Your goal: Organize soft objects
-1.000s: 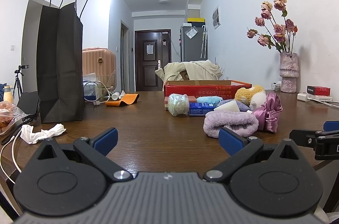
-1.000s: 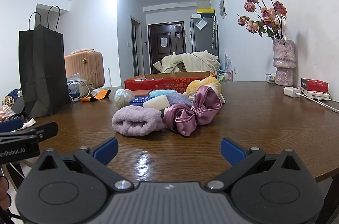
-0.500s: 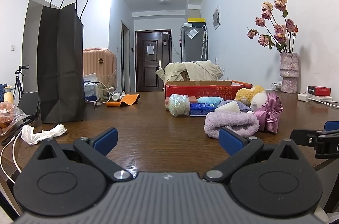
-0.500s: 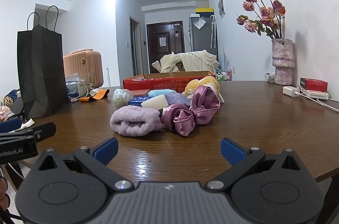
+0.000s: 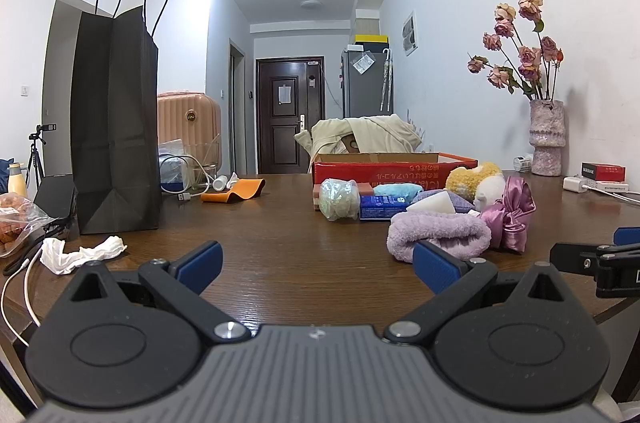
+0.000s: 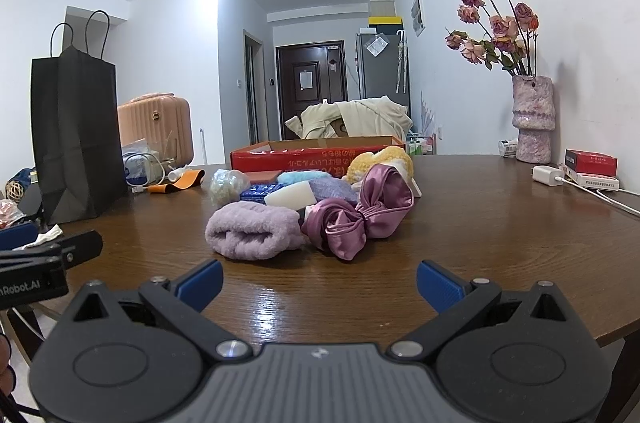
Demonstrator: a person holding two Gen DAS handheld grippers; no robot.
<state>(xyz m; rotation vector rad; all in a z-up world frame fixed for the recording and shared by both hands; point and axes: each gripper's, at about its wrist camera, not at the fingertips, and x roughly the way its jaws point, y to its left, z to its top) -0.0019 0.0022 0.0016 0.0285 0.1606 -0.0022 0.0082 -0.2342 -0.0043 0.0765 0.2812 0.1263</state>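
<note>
Two hand-held grippers, left (image 5: 316,261) and right (image 6: 318,283), gaping, empty; fluffy lilac towel roll (image 6: 254,233), glossy satin bow (image 6: 360,219), possibly scrunchie.

Both cameras sit low, just above the near edge of the wooden table (image 5: 280,263), and face the far door at 12 o'clock. The left wrist view has the pile of soft things (image 5: 440,235) at 1 o'clock, the black bag (image 5: 114,127) at 10 o'clock. The right wrist view is nearer the pile (image 6: 256,231), straight ahead. Both share pile, red box (image 6: 316,155) and vase (image 6: 534,119).
</note>
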